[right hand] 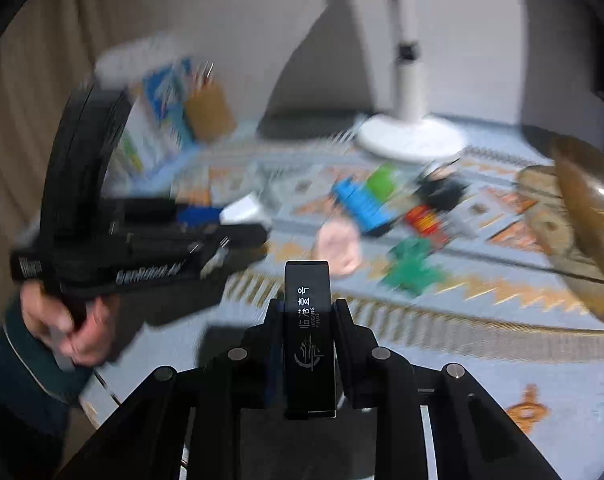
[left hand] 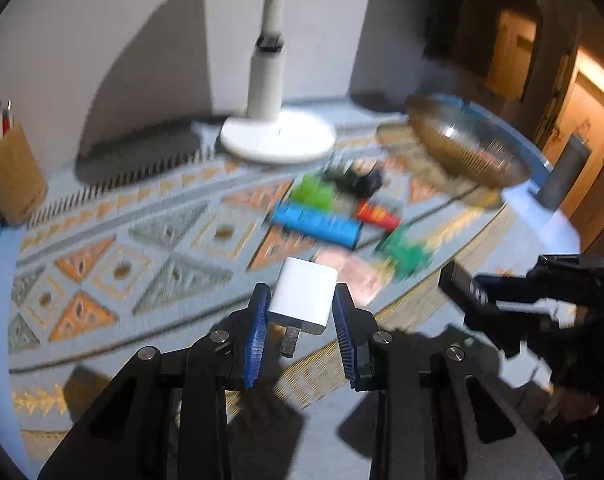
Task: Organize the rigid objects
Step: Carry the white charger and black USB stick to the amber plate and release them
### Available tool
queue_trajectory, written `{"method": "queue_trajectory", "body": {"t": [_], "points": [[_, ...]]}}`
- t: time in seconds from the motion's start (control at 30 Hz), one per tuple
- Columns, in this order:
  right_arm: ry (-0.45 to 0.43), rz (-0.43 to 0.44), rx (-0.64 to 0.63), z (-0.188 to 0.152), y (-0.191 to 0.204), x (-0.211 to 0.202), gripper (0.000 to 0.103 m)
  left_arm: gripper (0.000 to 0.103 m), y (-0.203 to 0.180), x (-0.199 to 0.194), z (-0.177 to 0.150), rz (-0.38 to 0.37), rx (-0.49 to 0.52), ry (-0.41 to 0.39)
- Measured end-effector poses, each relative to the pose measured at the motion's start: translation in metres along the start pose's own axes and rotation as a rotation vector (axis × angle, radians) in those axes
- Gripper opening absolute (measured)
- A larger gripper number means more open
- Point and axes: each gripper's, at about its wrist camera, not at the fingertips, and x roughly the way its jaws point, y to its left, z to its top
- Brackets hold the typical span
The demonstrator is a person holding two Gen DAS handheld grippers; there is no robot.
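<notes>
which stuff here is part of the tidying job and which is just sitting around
Job: white charger in left hand-held gripper; black box in right hand-held gripper; blue block, red block, green blocks, bowl.

Lying about: lamp, pencil cup, rug.

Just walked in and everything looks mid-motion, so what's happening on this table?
A person is sorting small items with two handheld grippers. The left gripper holds a white charger plug above the patterned cloth; the right gripper is shut on a black rectangular bar. Colourful blocks lie loose near the glass bowl.
</notes>
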Motion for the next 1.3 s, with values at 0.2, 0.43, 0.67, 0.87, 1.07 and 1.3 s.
{"method": "queue_trajectory", "body": {"t": [0.2, 0.43, 0.67, 0.87, 1.07, 1.3], "points": [[-0.149, -0.087, 0.126, 0.021, -0.061, -0.070, 0.024, 0.029, -0.044, -0.018, 0.048, -0.021, 0.043, -0.104], [-0.304, -0.331, 0.259, 0.052, -0.158, -0.163, 0.024, 0.029, -0.126, -0.011, 0.134, -0.098, 0.111, -0.206], [-0.363, -0.573, 0.383, 0.084, -0.247, -0.217, 0.024, 0.029, -0.199, 0.047, 0.205, -0.193, 0.123, -0.193], [-0.230, -0.561, 0.478, 0.084, -0.316, -0.178, 0.024, 0.029, -0.236, 0.125, 0.214, -0.232, 0.107, -0.057], [-0.141, -0.542, 0.495, 0.076, -0.339, -0.140, 0.024, 0.029, -0.245, 0.170, 0.210, -0.238, 0.086, 0.021], [-0.111, -0.540, 0.514, 0.076, -0.361, -0.124, 0.024, 0.053, -0.252, 0.183, 0.214, -0.216, 0.084, 0.020]]}}
